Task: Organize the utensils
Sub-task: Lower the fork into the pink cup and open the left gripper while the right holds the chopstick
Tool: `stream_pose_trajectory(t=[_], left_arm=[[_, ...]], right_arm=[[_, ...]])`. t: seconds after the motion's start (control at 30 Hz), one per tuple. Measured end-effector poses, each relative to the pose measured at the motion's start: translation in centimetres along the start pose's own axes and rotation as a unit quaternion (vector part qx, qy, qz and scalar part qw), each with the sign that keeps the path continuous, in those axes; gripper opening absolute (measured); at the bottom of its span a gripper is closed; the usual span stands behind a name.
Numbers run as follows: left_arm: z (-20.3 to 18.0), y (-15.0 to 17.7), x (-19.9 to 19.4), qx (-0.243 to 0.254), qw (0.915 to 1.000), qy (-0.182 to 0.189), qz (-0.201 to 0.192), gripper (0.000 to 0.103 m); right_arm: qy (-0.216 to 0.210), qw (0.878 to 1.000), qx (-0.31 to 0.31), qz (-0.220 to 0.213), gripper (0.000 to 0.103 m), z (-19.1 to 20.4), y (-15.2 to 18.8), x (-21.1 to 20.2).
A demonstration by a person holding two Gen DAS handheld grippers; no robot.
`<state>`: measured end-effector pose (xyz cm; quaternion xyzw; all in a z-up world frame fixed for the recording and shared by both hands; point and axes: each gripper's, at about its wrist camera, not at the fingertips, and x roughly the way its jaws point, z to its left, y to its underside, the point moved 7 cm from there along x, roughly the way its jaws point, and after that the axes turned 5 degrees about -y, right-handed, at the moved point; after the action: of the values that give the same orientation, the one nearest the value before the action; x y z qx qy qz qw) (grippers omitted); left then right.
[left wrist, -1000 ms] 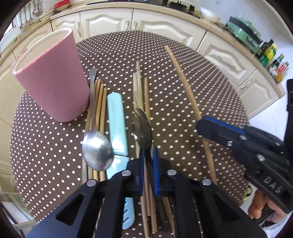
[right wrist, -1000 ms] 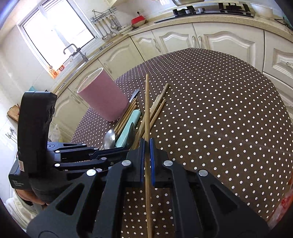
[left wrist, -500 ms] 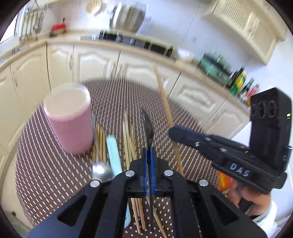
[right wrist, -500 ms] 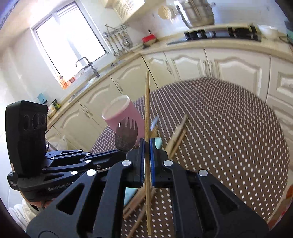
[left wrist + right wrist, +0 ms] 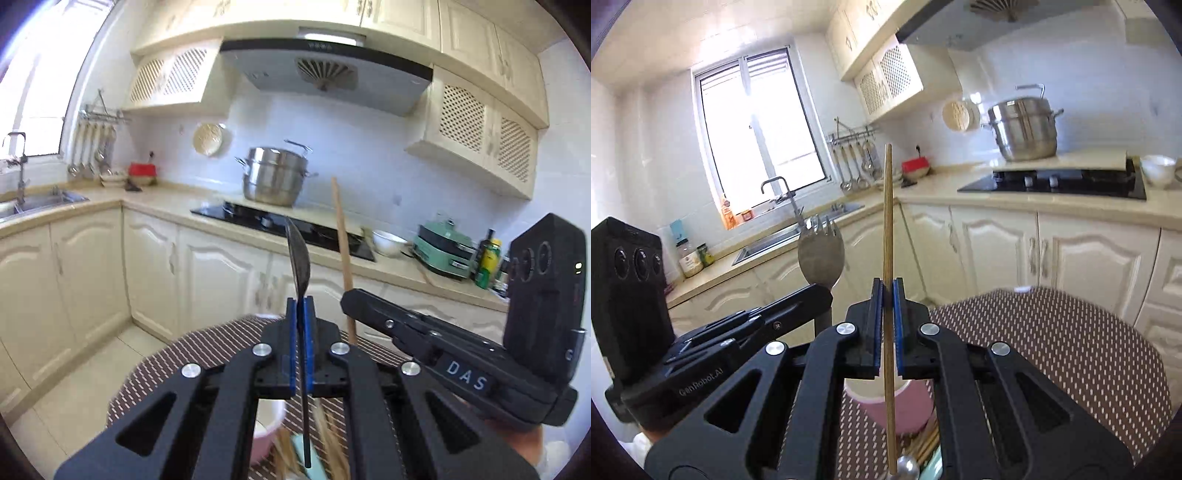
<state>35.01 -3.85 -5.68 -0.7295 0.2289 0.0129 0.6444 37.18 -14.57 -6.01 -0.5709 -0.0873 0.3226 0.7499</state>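
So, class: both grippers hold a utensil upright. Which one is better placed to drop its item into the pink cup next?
Probably the right gripper: its chopstick hangs in line with the pink cup in its view.

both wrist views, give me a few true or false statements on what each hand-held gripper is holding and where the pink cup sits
1. The left hand-held gripper is shut on a spork. True.
2. The right hand-held gripper holds a metal spoon. False: it is shut on a wooden chopstick.
3. The chopstick stands roughly upright between the blue pads. True.
4. The pink cup lies tipped on its side. False: it stands upright on the dotted tablecloth, its opening facing up.
5. The steel steamer pot sits in the sink. False: it sits by the black cooktop.
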Motion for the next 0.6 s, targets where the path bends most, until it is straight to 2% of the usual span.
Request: stream_pose_trajectory(t=[0.23, 0.4, 0.6], left_arm=[[3.0, -0.7, 1.7, -0.001, 0.9978, -0.033, -0.058, 0.003], [5.2, 0.5, 3.3, -0.026, 0.9966, -0.04, -0.068, 0.003], [5.4, 3.1, 4.5, -0.017, 0.9975, -0.046, -0.052, 0.004]], right_arm=[[-0.001, 0.999, 0.012, -0.049, 0.006, -0.2, -0.9, 3.2], [-0.001, 0.997, 0.006, -0.083, 0.006, -0.1, -2.3, 3.9], [0.011, 0.997, -0.007, -0.076, 0.006, -0.1, -1.0, 5.8]])
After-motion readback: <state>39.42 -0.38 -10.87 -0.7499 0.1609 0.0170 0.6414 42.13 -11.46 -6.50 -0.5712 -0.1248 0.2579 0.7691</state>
